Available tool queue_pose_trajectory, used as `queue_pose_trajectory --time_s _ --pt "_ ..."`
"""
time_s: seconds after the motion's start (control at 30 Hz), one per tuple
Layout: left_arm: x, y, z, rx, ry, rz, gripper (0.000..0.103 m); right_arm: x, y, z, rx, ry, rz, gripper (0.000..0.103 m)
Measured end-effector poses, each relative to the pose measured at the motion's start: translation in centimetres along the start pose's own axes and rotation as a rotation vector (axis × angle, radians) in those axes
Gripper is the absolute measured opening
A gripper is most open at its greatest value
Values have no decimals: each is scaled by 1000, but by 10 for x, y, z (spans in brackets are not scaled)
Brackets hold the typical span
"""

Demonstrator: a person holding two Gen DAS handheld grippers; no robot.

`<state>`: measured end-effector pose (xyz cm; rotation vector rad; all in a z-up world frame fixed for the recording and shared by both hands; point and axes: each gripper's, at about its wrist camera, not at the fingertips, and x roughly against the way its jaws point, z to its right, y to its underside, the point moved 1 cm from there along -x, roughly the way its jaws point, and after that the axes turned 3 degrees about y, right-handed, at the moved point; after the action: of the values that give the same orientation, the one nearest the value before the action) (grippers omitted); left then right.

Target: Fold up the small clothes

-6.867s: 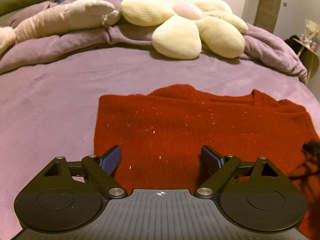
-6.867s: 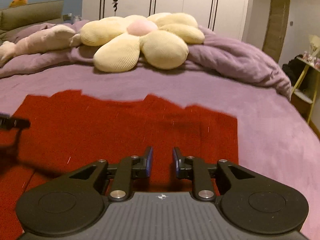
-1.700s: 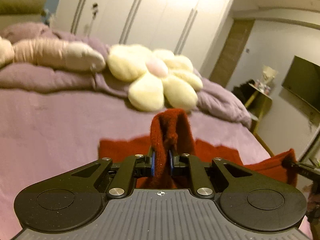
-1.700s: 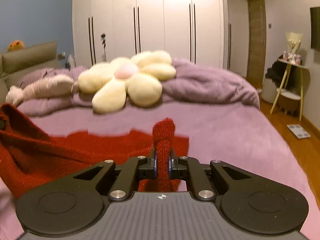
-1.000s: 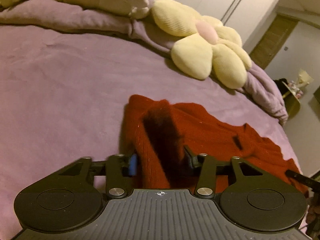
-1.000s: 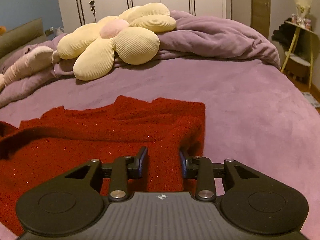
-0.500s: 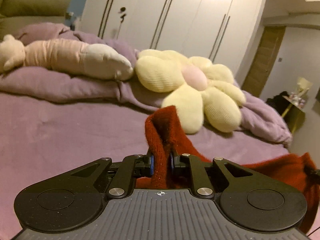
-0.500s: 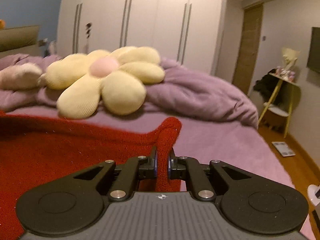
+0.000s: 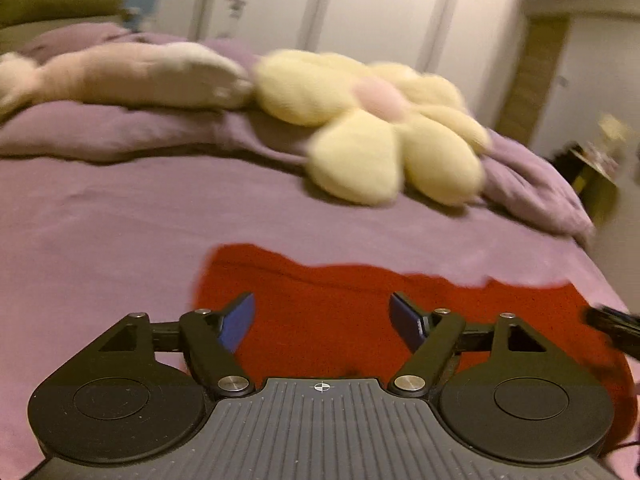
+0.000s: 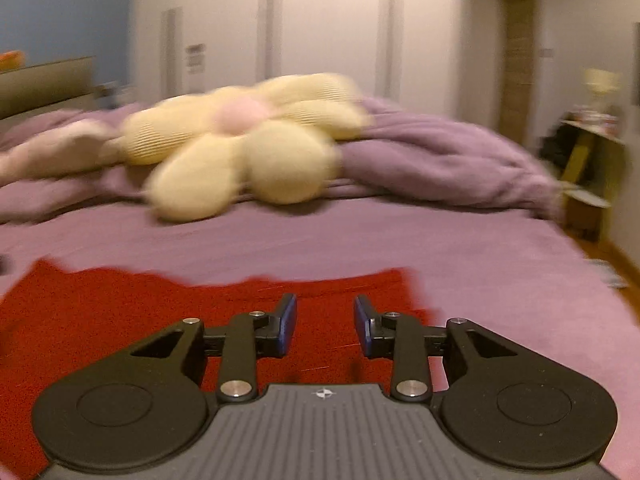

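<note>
The red sweater point(image 9: 360, 312) lies flat on the purple bedspread point(image 9: 100, 220), near me, well short of the flower cushion point(image 9: 372, 132) and the long plush toy point(image 9: 120, 76) at the far end. From how it lies, I judge one fold is laid down: its far edge runs as a fairly straight line across both views, and its right edge sits squarely on the cover in the right view. It looks wide for a finished bundle, so I think at least one more fold, side to side, is left. I cannot see the near part of it, which my tools hide.

My left gripper point(image 9: 322, 316) has its jaws opening and already spread wide; the sweater shows below and between the blue pads point(image 9: 238, 320), but nothing is pinched and neither pad presses the cloth. My right gripper point(image 10: 325, 320) is also opening, with a narrower gap, and it too is empty, hanging over the sweater's right part with red knit visible through the gap. In the left view the tip of the right gripper shows dark at the far right edge, over the sweater's right side.
</note>
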<state>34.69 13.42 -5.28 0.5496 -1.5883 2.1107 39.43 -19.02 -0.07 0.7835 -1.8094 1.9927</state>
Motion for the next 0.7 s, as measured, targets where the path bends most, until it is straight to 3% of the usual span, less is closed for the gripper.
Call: queue_pose_trajectory --time_s 0.07,0.17,0.27,0.37,0.43,0.53,0.57,0.63,0.7 --pt "-10 4 15 -11 12 0 83 -5 3 -31 51 -75 -8 31" --pt "-29 10 19 54 5 2 83 -12 8 -70 108 -176 -10 31" --pt "-51 19 12 56 -80 -18 83 -22 16 -95 183 -210 -18 33" --pt "-59 26 -4 47 -141 -42 83 -35 27 -85 220 -130 -14 42" --pt "-58 28 -15 55 -161 -37 84 -44 30 -55 213 -20 -8 50" --pt "-54 29 -28 76 -160 -32 84 -54 28 4 99 82 -9 53" --pt "-54 29 -29 78 -160 -31 84 -54 27 22 71 150 -14 66" --pt "-52 29 -30 73 -158 -38 85 -50 26 50 -35 176 -38 71" --pt "-45 30 -27 56 -170 -54 87 -39 25 56 -36 199 -45 71"
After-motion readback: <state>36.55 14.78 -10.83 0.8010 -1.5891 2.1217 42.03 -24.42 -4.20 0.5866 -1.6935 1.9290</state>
